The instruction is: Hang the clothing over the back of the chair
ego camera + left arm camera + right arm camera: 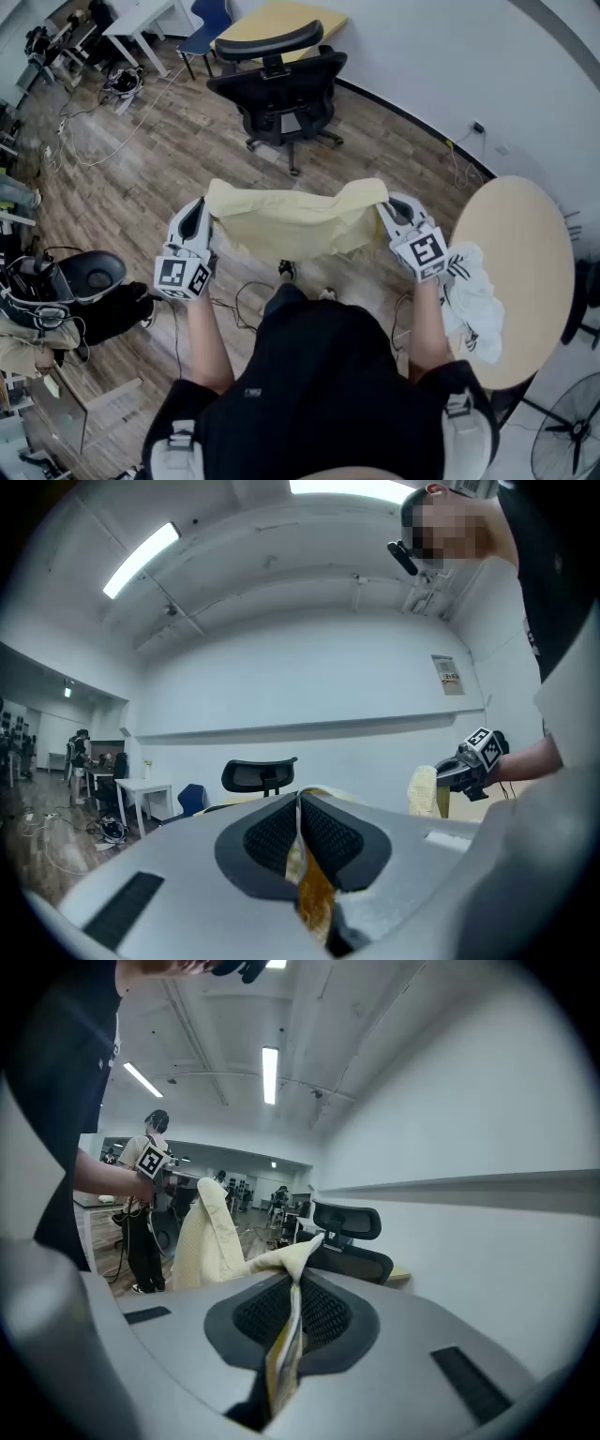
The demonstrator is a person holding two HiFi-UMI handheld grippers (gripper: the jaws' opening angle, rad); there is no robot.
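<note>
A pale yellow garment [291, 220] hangs stretched in the air between my two grippers. My left gripper [208, 202] is shut on its left corner, and the cloth edge [305, 874] shows pinched between the jaws. My right gripper [382, 208] is shut on the right corner, with the yellow cloth [286, 1335] clamped between its pads. A black office chair [278, 86] with a headrest stands on the wood floor beyond the garment, its back facing me. It shows small in the left gripper view as the chair [260, 778] and in the right gripper view as the chair [349, 1232].
A round light-wood table [518, 272] stands at the right with a white cloth [473, 305] on its near edge. A yellow table [281, 23] is behind the chair. Cables [94, 131] trail over the floor at left, and black gear [70, 281] lies near my left side.
</note>
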